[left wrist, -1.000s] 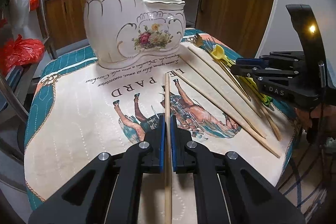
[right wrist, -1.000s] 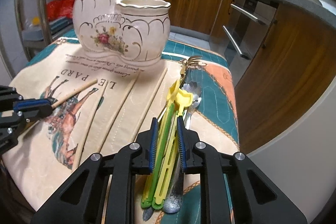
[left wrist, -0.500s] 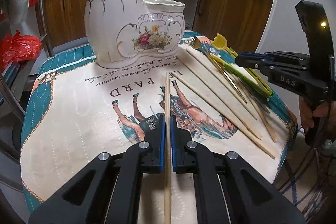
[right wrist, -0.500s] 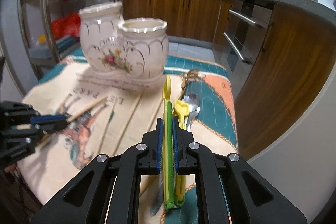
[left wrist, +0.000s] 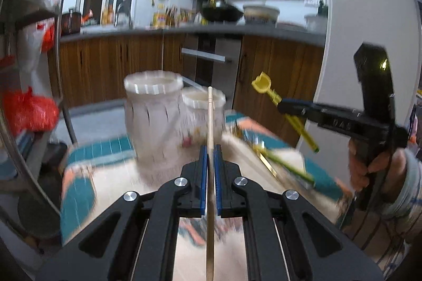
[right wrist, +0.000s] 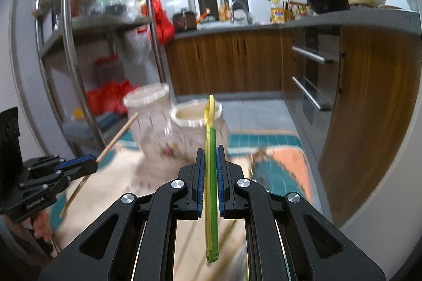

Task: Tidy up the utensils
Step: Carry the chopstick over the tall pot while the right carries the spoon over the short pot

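My left gripper [left wrist: 210, 149] is shut on a wooden chopstick [left wrist: 210, 120] that points up toward the white ceramic double holder [left wrist: 155, 109]. My right gripper [right wrist: 210, 149] is shut on a yellow and green plastic utensil [right wrist: 211, 138], lifted above the table, its tip before the holder's smaller cup [right wrist: 195, 120]. The right gripper [left wrist: 283, 107] with the yellow utensil [left wrist: 266, 88] shows in the left wrist view. The left gripper [right wrist: 93, 165] with the chopstick [right wrist: 117, 136] shows in the right wrist view. The holder and table are blurred.
A green utensil [left wrist: 290, 167] and a gold one [left wrist: 266, 159] lie on the patterned cloth [left wrist: 79, 191] to the right. Wooden cabinets [right wrist: 224, 62] and an oven [right wrist: 311, 75] stand behind. A metal shelf rack [right wrist: 71, 43] is at the left.
Both grippers have risen from the table with their utensils and tilted upward. The view now looks over the holder's rims, with motion blur.
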